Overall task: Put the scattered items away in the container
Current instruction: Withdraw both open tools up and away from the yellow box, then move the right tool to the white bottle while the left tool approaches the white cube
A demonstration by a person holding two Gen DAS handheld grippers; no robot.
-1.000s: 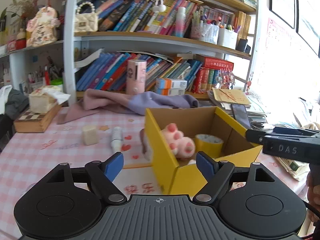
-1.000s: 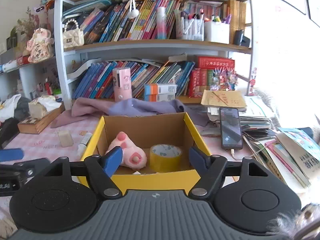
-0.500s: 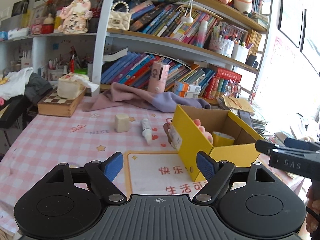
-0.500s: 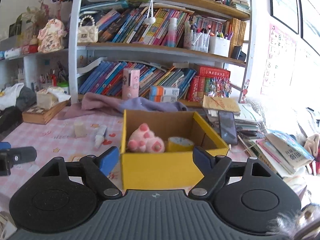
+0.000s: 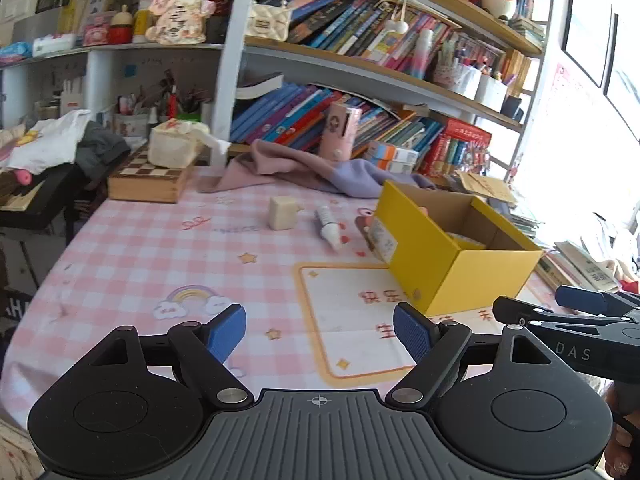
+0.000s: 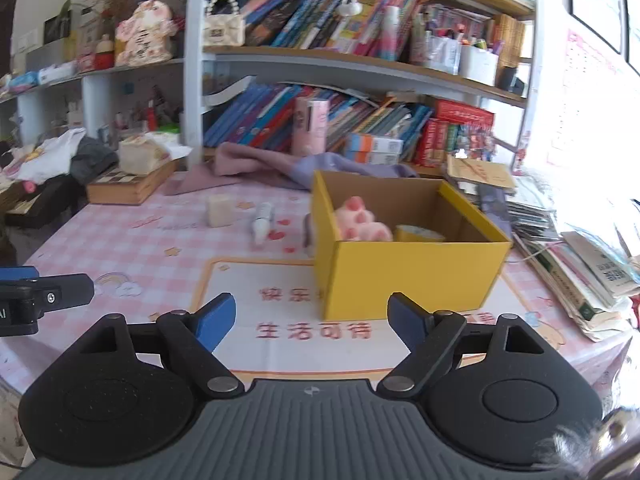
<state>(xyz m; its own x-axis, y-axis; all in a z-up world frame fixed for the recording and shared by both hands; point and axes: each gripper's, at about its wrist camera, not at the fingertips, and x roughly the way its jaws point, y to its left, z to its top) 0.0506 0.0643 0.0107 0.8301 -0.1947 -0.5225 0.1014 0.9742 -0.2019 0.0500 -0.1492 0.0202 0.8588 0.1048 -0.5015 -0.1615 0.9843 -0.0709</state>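
Note:
A yellow cardboard box stands open on the pink checked tablecloth; it also shows in the left wrist view. Inside lie a pink plush paw and a yellow tape roll. A cream block and a white tube lie on the cloth left of the box; both also show in the right wrist view, the block and the tube. My left gripper is open and empty, back near the table's front. My right gripper is open and empty, in front of the box.
A purple cloth lies behind the items. A chessboard case with a tissue box sits at the back left. Stacked books and papers crowd the right edge. A bookshelf rises behind the table.
Both grippers have pulled back and away from the box, which now looks smaller and farther. Both stay open and empty. The items have not moved.

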